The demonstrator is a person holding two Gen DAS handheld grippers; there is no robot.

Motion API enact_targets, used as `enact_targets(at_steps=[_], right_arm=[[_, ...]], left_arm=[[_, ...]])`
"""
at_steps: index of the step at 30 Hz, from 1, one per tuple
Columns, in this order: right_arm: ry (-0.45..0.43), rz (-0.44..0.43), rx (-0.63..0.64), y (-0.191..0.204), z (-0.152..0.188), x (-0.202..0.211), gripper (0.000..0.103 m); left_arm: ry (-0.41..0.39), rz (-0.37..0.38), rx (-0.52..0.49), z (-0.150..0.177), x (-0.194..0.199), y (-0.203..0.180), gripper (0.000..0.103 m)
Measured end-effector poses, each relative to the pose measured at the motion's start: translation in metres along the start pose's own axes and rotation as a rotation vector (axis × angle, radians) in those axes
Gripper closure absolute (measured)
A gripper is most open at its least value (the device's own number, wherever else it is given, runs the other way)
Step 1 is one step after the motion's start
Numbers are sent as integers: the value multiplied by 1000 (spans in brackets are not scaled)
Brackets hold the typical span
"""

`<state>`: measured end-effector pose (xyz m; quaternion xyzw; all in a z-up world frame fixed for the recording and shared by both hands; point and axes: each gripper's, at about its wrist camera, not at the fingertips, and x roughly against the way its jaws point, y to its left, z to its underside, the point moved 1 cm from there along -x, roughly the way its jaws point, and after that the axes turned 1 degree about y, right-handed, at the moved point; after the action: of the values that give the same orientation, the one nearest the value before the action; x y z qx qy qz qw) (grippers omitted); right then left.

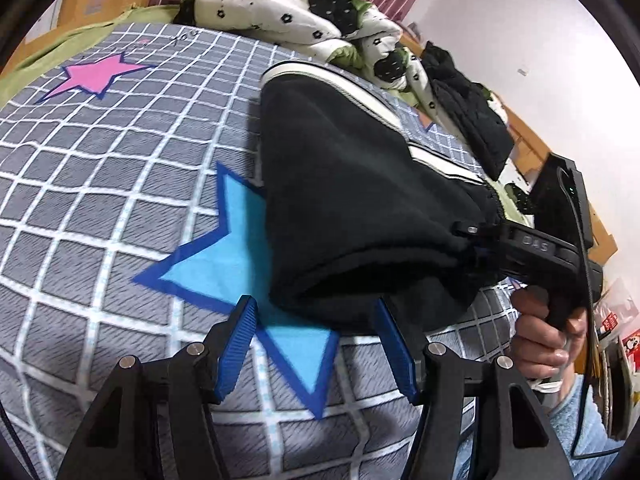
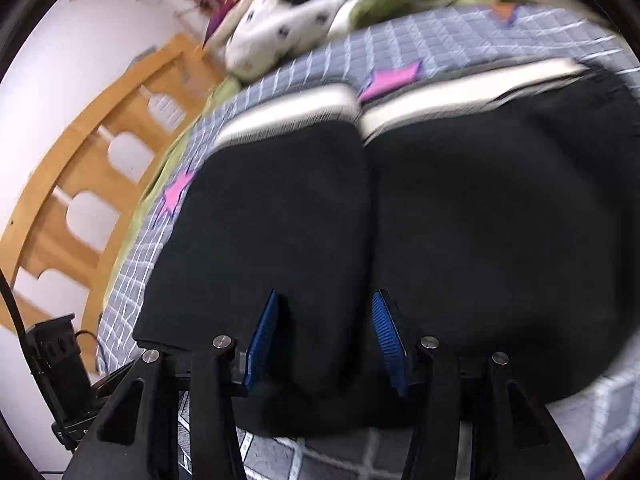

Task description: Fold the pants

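Black pants (image 1: 352,208) on checked bedsheet (image 1: 100,184), left gripper (image 1: 316,344) fingers apart, right gripper (image 2: 324,340) fingers apart astride the cloth

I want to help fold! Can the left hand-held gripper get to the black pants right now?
Probably yes. The left hand-held gripper stands open right at the near edge of the black pants on the checked bedsheet, with nothing between them. The right hand-held gripper is on the far side.

Left wrist view: low over the bed (image 1: 100,200), angled down along its fingers, the pants (image 1: 352,200) to its right. Right wrist view: close above the pants (image 2: 440,240), blurred. Both share pants, bed, quilt (image 1: 280,12).
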<state>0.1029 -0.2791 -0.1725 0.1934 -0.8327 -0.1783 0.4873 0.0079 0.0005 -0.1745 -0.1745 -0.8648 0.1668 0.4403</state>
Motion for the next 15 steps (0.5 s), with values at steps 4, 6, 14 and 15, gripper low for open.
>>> enact_targets(at_steps=[4,6,14,15], right_arm=[[-66,-42,62,11,-2,7,85],[-115,-90,63,12,-8,26,85],[-308,-14,203,9,-24,114,86],[-330,20,215,1,-27,126,87]], left_arm=[[-10,-45,-44,5,-14,-20,44],[-29,-93,-90,7,-19,-27,44],[-72,-184,-148,3,-26,-60,44],[-77,-182,-157,2,-26,-65,44]])
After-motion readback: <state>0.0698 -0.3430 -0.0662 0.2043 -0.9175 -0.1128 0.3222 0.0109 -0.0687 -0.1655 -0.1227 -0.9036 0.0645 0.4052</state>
